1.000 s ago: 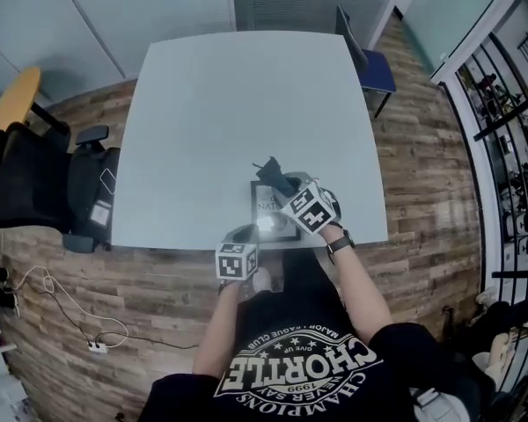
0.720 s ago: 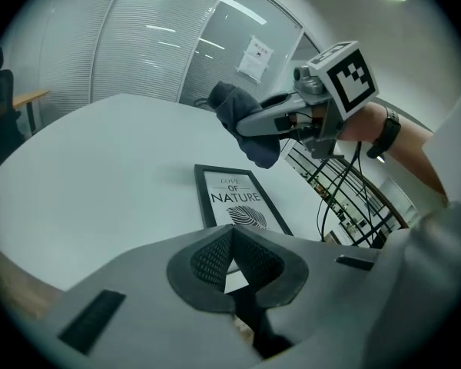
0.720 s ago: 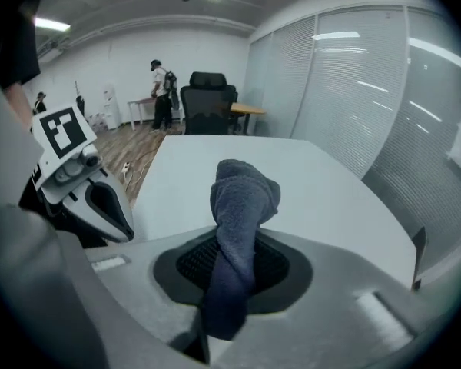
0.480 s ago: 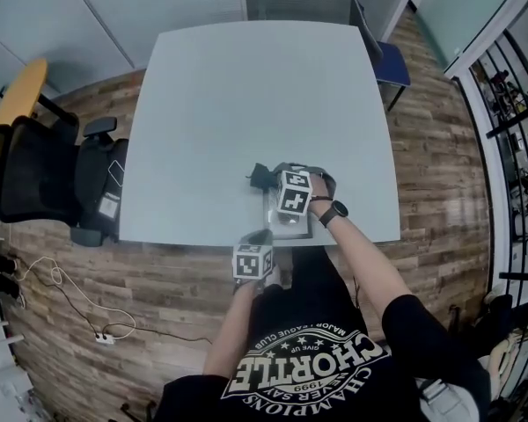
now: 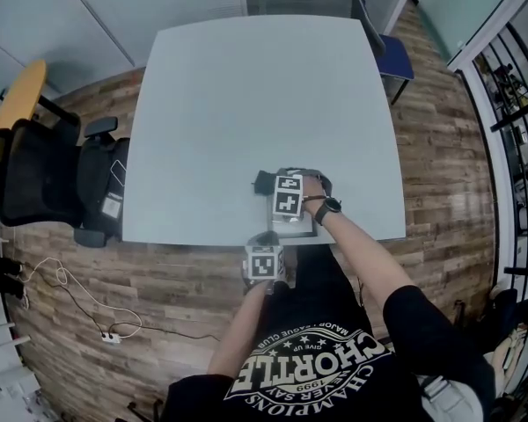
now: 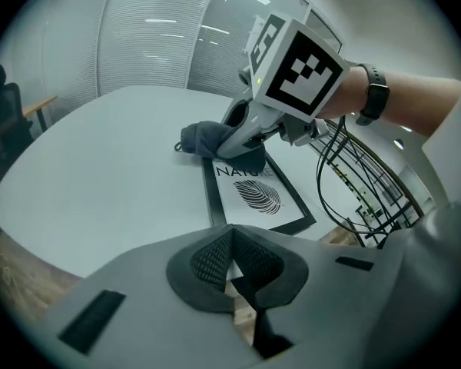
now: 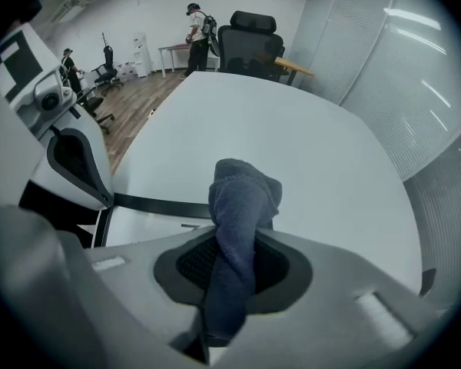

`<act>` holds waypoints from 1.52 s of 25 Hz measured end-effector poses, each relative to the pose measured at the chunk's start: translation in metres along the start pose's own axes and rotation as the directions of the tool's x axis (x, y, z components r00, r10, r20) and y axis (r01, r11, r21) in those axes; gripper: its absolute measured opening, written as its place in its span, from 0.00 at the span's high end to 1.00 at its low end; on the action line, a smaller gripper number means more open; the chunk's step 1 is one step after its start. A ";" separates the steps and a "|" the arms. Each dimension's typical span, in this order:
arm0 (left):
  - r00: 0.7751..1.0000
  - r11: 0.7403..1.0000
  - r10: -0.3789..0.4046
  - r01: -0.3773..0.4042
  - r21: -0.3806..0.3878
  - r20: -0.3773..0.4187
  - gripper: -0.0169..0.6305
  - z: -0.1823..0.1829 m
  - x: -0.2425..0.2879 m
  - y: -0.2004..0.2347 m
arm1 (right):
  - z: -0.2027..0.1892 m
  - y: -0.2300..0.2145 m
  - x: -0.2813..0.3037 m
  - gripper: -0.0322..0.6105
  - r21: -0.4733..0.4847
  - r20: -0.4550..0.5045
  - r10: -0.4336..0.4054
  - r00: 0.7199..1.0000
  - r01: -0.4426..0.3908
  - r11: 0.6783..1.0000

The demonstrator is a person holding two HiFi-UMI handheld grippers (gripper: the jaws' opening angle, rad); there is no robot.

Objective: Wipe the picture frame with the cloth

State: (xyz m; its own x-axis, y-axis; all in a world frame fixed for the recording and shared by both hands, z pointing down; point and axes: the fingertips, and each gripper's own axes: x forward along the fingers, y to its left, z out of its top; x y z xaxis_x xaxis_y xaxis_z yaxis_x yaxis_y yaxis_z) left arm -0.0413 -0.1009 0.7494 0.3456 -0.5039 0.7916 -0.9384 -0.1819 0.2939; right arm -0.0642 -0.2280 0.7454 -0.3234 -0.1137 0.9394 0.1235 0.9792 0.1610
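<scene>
Head view: pale grey table (image 5: 246,104) on a wood-plank floor (image 5: 440,165), black office chair (image 5: 35,183) at its left, blue chair (image 5: 389,58) by the far right corner; the right gripper (image 5: 268,183) is over the picture frame (image 5: 304,228), which lies flat at the near edge, and the left gripper (image 5: 264,240) is just off that edge. Left gripper view: jaws together, nothing between them; frame with leaf print ahead, dark cloth (image 6: 207,138) resting on its far end, blinds on the glass wall (image 6: 154,44) behind. Right gripper view: jaws clamped on the cloth, frame's black edge just beyond, bare tabletop running to the far chair.
</scene>
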 end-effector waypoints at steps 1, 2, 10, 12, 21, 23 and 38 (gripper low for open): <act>1.000 1.000 0.007 -0.007 0.011 -0.001 0.97 -0.001 0.001 -0.001 | -0.002 0.000 -0.001 0.83 0.010 0.005 -0.002 1.000 0.002 1.000; 1.000 1.000 0.012 -0.012 0.021 -0.003 0.97 -0.003 0.002 -0.001 | -0.005 0.000 -0.002 0.83 0.012 0.000 -0.003 1.000 0.003 1.000; 1.000 1.000 0.000 0.000 -0.008 0.000 0.97 -0.004 0.004 0.001 | -0.067 -0.003 -0.021 0.83 0.062 -0.113 -0.020 0.993 0.027 0.998; 1.000 1.000 -0.003 0.003 -0.012 0.004 0.97 -0.002 0.001 0.002 | -0.084 -0.003 -0.026 0.83 0.103 -0.122 -0.027 0.992 0.040 0.994; 0.999 0.998 -0.035 0.035 -0.052 0.017 0.97 -0.004 0.003 0.003 | -0.076 -0.006 -0.032 0.83 0.211 -0.052 -0.060 0.997 0.070 0.975; 0.999 0.996 -0.043 0.044 -0.072 0.023 0.97 -0.003 0.002 0.002 | -0.051 -0.005 -0.036 0.83 0.207 0.003 -0.060 0.998 0.058 0.977; 0.999 0.994 -0.041 0.043 -0.103 0.025 0.97 -0.004 0.000 0.003 | -0.009 0.017 -0.009 0.83 0.182 0.049 -0.010 0.999 0.001 0.983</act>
State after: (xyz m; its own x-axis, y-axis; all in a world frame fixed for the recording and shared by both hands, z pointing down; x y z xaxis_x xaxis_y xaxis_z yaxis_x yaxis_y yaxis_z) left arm -0.0443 -0.0978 0.7525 0.3837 -0.5165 0.7655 -0.9171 -0.1159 0.3814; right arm -0.0502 -0.2119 0.7422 -0.3702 -0.1151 0.9218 -0.0492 0.9933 0.1043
